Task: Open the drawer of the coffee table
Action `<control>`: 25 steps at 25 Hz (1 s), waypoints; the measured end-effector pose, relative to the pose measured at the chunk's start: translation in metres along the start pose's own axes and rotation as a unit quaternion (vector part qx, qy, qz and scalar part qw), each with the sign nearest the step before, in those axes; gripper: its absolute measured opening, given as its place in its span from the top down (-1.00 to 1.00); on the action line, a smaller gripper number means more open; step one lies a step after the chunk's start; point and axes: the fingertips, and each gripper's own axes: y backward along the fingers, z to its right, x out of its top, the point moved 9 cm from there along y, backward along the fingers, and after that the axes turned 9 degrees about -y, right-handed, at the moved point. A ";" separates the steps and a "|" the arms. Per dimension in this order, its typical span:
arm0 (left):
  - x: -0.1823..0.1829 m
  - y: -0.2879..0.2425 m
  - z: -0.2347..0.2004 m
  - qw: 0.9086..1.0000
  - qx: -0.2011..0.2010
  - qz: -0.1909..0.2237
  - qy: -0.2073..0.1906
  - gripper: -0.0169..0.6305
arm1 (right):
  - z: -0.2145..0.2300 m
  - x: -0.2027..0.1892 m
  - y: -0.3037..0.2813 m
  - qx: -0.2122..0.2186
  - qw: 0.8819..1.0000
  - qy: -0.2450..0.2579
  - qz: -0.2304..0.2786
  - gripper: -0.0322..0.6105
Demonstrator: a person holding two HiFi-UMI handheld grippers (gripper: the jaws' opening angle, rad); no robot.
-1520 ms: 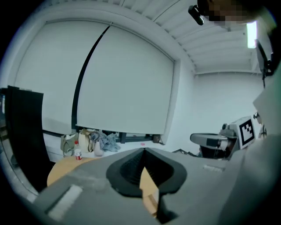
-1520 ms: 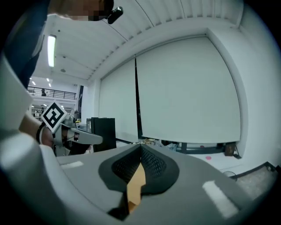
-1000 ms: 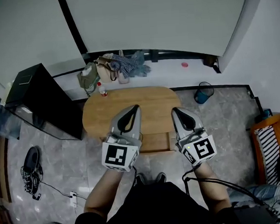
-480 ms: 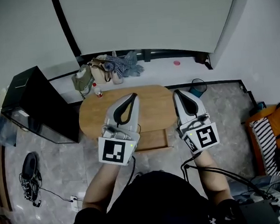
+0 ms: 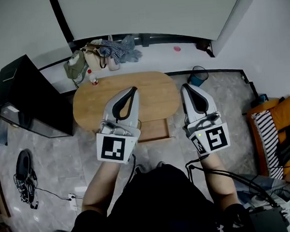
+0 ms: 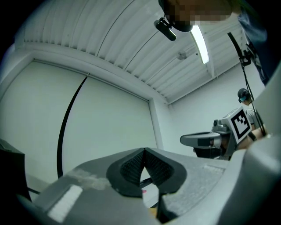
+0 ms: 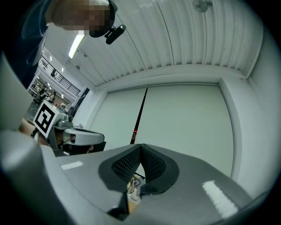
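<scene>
An oval wooden coffee table (image 5: 94, 99) stands on the tiled floor below me. Its drawer (image 5: 155, 130) juts out from the near edge, pulled open, between my two grippers. My left gripper (image 5: 133, 89) hovers above the tabletop, shut and holding nothing. My right gripper (image 5: 186, 88) hangs over the table's right end, also shut and empty. In the left gripper view the left gripper's (image 6: 144, 150) pads meet at the tip against the white wall. The right gripper view shows the right gripper's (image 7: 141, 146) pads touching the same way. Both point slightly upward.
A black cabinet (image 5: 25, 96) stands left of the table. A small bottle (image 5: 92, 80) sits on the table's far left edge. Bags and cloth (image 5: 101, 54) lie by the wall. A blue bin (image 5: 198, 78) sits at the right, shoes (image 5: 22, 171) and a cable at left.
Both grippers have lifted a little and shifted forward over the table. The head view has swung, so the table and drawer sit higher in the picture. The jaws stay shut.
</scene>
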 end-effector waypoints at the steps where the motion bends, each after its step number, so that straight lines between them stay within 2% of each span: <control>1: -0.002 0.001 -0.003 1.000 0.000 -0.001 0.001 0.94 | -0.002 -0.002 0.000 -0.004 1.000 -0.001 -0.002 0.89; 7: 0.000 0.009 -0.012 1.000 -0.001 -0.002 -0.018 0.94 | -0.010 -0.012 -0.005 -0.026 0.999 0.004 -0.025 0.89; 14: -0.004 0.014 -0.020 1.000 0.001 -0.016 -0.017 0.94 | -0.021 -0.014 -0.014 -0.007 1.000 -0.004 -0.022 0.89; 25: -0.008 0.015 -0.020 1.000 0.000 -0.021 -0.009 0.94 | -0.024 -0.019 -0.013 0.000 0.999 -0.017 -0.036 0.89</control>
